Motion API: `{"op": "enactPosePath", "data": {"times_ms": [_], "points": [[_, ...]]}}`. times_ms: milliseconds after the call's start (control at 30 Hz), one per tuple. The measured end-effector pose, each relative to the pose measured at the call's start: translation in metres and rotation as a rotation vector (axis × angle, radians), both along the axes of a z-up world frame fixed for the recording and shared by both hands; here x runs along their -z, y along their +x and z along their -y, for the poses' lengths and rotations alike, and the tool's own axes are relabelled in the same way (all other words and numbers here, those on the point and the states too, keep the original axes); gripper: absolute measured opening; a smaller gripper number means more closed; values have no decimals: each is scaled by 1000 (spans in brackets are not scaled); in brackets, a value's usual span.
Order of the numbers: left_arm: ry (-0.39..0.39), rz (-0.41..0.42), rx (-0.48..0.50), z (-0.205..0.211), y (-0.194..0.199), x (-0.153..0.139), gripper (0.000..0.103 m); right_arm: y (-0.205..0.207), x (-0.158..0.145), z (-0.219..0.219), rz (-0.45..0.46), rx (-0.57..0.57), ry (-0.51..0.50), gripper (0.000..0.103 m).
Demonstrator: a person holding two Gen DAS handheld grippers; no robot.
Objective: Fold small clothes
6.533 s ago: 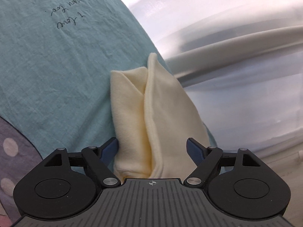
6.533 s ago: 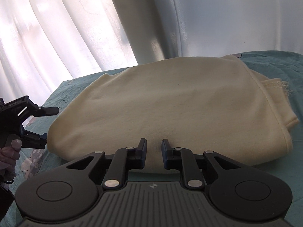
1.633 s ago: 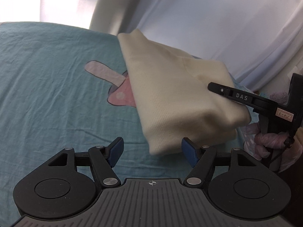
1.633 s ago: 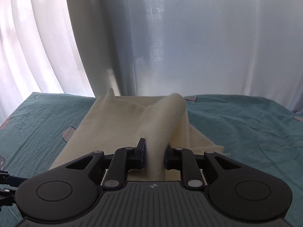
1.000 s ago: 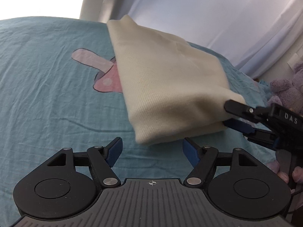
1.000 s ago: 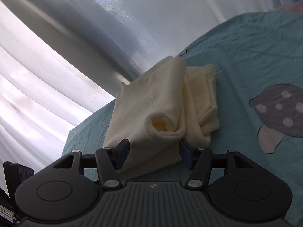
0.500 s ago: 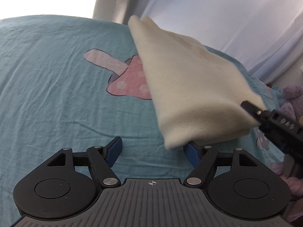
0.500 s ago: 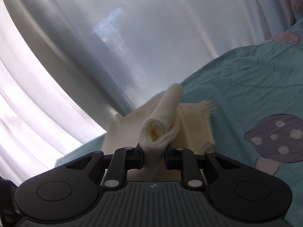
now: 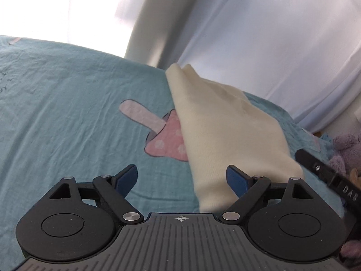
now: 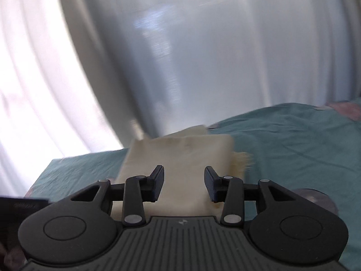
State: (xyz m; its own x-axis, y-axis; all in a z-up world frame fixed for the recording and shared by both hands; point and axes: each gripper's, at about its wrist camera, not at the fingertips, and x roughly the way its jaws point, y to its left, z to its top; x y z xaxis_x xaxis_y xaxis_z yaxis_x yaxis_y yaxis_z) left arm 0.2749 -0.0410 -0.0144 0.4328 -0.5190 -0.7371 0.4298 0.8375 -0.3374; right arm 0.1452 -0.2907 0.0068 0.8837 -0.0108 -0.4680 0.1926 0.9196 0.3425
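Observation:
A cream knit garment (image 9: 225, 135) lies folded on the teal bed sheet (image 9: 67, 101), its near end partly behind my left gripper's right finger. My left gripper (image 9: 181, 174) hovers at the garment's near left corner. Its jaws are wide and still opening, and nothing is pressed between them. One of my right gripper's fingers (image 9: 320, 169) shows at the garment's right edge. In the blurred right wrist view, my right gripper (image 10: 183, 171) is opening above the garment (image 10: 180, 149), and its pads are clear of the cloth.
A pink mushroom print (image 9: 167, 140) on the sheet lies partly under the garment's left edge. White curtains (image 9: 248, 45) hang behind the bed. A purple plush toy (image 9: 347, 149) sits at the far right, near a person's hand (image 9: 349, 253).
My right gripper, shut on a rolled fold of the garment half a second ago, has let go and risen; the cloth now lies flat. My left gripper's jaws have spread wider.

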Motion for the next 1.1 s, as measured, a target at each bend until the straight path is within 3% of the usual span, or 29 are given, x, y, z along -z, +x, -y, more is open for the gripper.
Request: {"op": "enactPosePath", "data": {"times_ms": [100,233,300,367,567,800,900,1000,1100], "points": [[18,-13,24,19,3,10,90,24,4,-36,-19,-137,-106,25],[37,-77,57,29,2,36,91,37,35,-46,-154,-168,-174,22],[27,-81,59,28,0,48,95,26,46,-45,-125,-184,-225,19],[63,-34,76,33,-4,49,98,21,48,-42,-119,-187,-222,19],[40,-46,84,26,-4,44,97,19,38,-41,-125,-197,-224,20],[46,-22,61,25,6,37,97,24,20,-13,-118,-85,-186,26],[27,-40,71,28,15,41,97,33,32,-5,-180,-78,-160,25],[-14,-81,77,24,25,43,97,30,37,-6,-161,-112,-208,25],[-77,-114,73,18,37,45,97,27,26,8,-151,-110,-131,28]]}}
